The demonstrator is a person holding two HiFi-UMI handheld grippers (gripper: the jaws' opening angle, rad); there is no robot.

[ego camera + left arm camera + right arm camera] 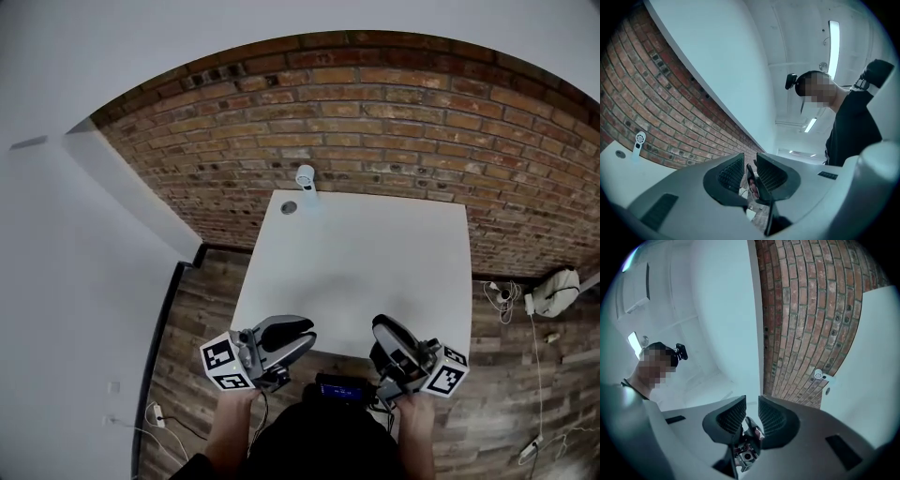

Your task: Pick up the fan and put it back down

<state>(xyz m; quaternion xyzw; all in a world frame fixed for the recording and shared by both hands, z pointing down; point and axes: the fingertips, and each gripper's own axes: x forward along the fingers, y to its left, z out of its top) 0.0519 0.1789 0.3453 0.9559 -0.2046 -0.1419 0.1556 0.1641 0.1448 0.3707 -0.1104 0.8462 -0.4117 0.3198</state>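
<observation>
A small white fan (306, 176) stands upright at the far edge of the white table (403, 272), close to the brick wall. It shows small in the left gripper view (640, 139) and in the right gripper view (818, 374). My left gripper (306, 330) hangs over the table's near edge, shut, with nothing between its jaws (749, 161). My right gripper (380, 326) is beside it at the near edge; its jaws (751, 404) stand close together with nothing between them. Both grippers are far from the fan and tilted upward.
A round grey grommet (289, 207) sits in the tabletop just in front of the fan. The brick wall (394, 112) runs behind the table. On the wooden floor to the right lie cables (502, 295) and a white bag (557, 291). A white wall (75, 281) is on the left.
</observation>
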